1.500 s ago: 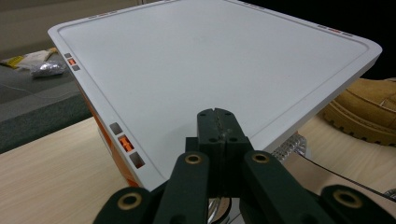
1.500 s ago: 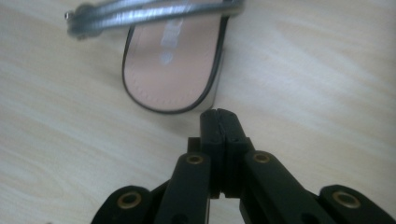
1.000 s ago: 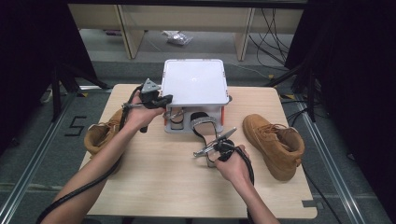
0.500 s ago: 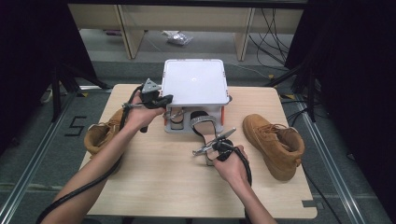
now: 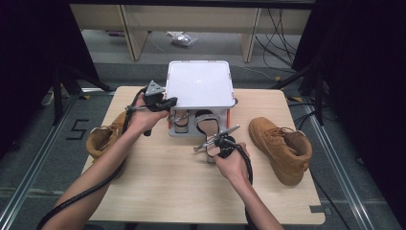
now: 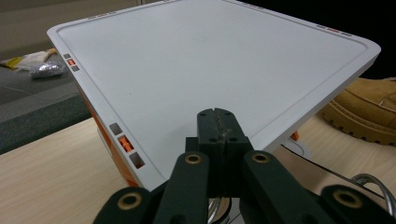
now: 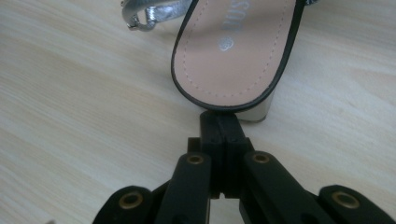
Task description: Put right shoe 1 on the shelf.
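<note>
Now: sandal (image 7: 233, 51) heel on table (image 5: 158, 191), toe under white box lid (image 5: 200, 90) | right gripper (image 7: 223, 122) jaws closed, empty, tips at heel | left gripper (image 6: 218, 122) jaws closed, empty, raised over lid | boot (image 5: 282, 146) at right

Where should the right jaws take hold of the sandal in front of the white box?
Probably at the heel end of the sandal: its rounded back rim and block heel face the right gripper, whose jaws are shut just short of it. Open them, then come straight in from this near side and pinch the insole edge above the heel.
</note>
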`<action>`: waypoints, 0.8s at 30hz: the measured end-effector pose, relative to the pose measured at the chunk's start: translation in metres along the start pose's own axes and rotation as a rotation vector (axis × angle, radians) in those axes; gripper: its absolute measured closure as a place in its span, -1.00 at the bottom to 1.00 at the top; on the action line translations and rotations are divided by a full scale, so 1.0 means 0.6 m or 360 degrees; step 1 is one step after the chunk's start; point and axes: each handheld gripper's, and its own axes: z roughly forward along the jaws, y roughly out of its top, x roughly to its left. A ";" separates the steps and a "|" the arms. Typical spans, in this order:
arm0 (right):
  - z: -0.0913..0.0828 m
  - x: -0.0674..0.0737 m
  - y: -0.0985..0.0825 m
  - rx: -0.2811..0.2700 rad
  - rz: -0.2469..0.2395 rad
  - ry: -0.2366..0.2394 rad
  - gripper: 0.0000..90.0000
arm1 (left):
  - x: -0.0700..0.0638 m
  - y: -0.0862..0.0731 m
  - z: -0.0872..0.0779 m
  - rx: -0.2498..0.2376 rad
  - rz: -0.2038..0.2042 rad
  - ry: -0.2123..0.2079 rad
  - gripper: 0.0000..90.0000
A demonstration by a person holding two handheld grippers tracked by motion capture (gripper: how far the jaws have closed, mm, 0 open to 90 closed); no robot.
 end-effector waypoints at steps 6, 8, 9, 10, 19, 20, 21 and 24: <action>0.000 0.006 0.015 -0.0038 0.0015 0.0034 1.00 | 0.000 0.000 0.000 0.0003 0.0006 0.0000 0.99; 0.005 0.006 0.023 -0.0069 0.0001 0.0009 1.00 | 0.000 0.000 0.000 0.0001 -0.0001 0.0000 0.99; 0.004 0.005 0.025 -0.0084 -0.0027 0.0025 1.00 | 0.000 0.000 0.000 -0.0001 0.0000 0.0000 0.99; 0.003 0.007 0.028 -0.0079 0.0000 0.0027 1.00 | 0.000 0.000 0.000 -0.0001 0.0001 0.0000 0.99; 0.007 0.006 0.049 -0.0154 0.0012 0.0018 1.00 | 0.000 -0.001 0.000 -0.0003 0.0000 -0.0002 0.99; 0.006 0.007 0.052 -0.0152 0.0028 0.0015 1.00 | 0.000 0.000 0.000 -0.0002 0.0002 -0.0002 0.99; 0.006 0.006 0.054 -0.0173 0.0021 0.0014 1.00 | 0.000 0.000 0.000 -0.0001 0.0002 -0.0002 0.99; 0.006 0.006 0.062 -0.0192 0.0028 0.0012 1.00 | 0.000 -0.001 0.000 -0.0002 0.0003 -0.0002 0.99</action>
